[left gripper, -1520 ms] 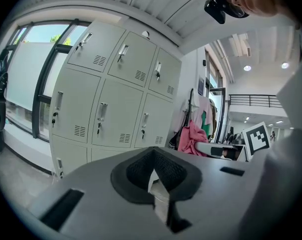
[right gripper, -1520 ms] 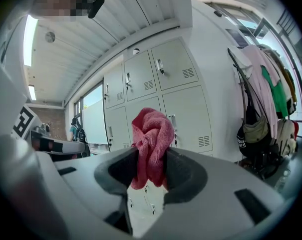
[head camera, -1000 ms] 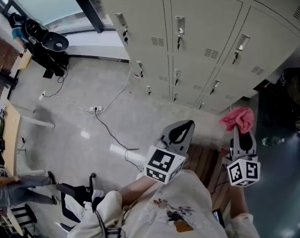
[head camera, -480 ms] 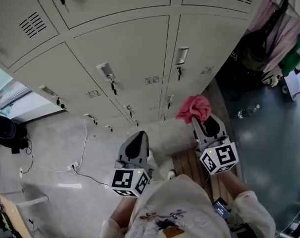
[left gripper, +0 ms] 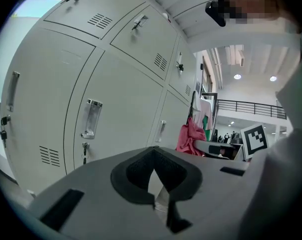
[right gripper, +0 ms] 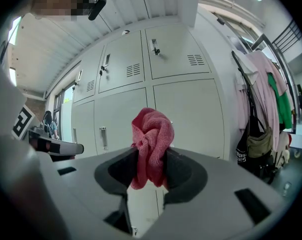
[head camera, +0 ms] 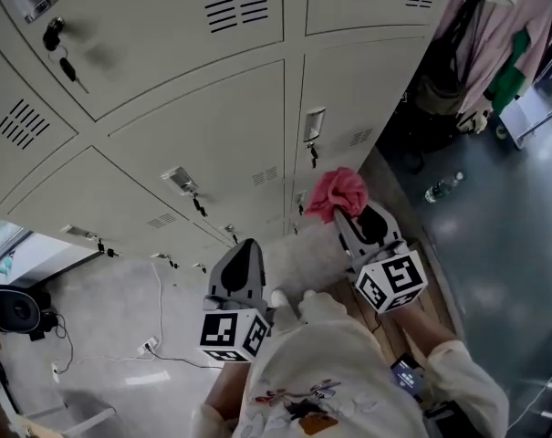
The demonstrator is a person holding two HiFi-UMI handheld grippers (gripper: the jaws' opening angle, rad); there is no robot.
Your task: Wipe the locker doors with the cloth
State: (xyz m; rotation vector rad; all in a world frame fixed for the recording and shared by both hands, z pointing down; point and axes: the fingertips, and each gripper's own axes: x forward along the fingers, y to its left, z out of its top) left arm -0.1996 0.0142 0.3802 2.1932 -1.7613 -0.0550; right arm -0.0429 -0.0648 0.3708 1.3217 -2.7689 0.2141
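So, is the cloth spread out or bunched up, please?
Bunched up: the cloth is a crumpled wad pinched between the right tongs.

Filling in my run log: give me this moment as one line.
left claw: shut, empty | right claw: shut on pink cloth | cloth: held up before locker doors, apparently not touching

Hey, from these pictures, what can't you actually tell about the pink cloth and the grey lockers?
- Head view: whether the pink terry cloth touches the grey metal locker doors. The bunched cloth itself covers that spot.
- Right gripper view: the cloth's lower end, hidden between the dark pads of the right gripper.
- All views: any dirt on the doors, too fine to show.
- Head view: the label of the small floor bottle, too small.
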